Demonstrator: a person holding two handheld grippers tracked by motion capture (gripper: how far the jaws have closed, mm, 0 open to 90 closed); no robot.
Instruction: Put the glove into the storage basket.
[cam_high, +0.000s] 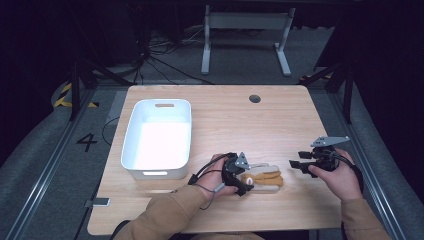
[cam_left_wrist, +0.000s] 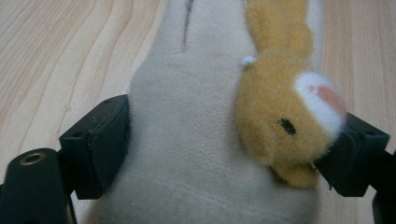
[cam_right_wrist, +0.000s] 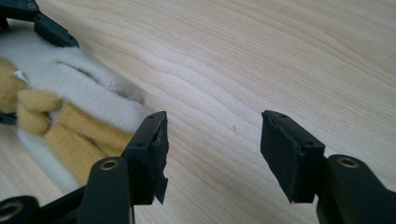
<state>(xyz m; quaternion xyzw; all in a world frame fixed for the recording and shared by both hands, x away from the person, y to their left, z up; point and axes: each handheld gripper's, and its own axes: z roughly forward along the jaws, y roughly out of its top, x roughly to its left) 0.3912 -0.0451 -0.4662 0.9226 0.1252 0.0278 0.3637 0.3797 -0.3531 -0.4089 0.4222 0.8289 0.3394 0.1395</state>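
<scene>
A soft toy (cam_high: 266, 179) in cream and tan lies flat on the wooden table (cam_high: 240, 120) near its front edge. In the left gripper view its tan head (cam_left_wrist: 285, 121) with a white muzzle rests on the cream body. My left gripper (cam_high: 246, 179) (cam_left_wrist: 224, 149) is shut on the toy's left end, one jaw pressed into the cream cloth and the other against the tan head. My right gripper (cam_high: 295, 164) (cam_right_wrist: 215, 144) is open just right of the toy (cam_right_wrist: 70, 116), low over bare wood, with nothing between its jaws.
A white plastic bin (cam_high: 132, 130) stands on the left half of the table, hollow side up. A round cable hole (cam_high: 255, 98) sits near the far edge. Beyond the table are a desk frame and cables on the floor.
</scene>
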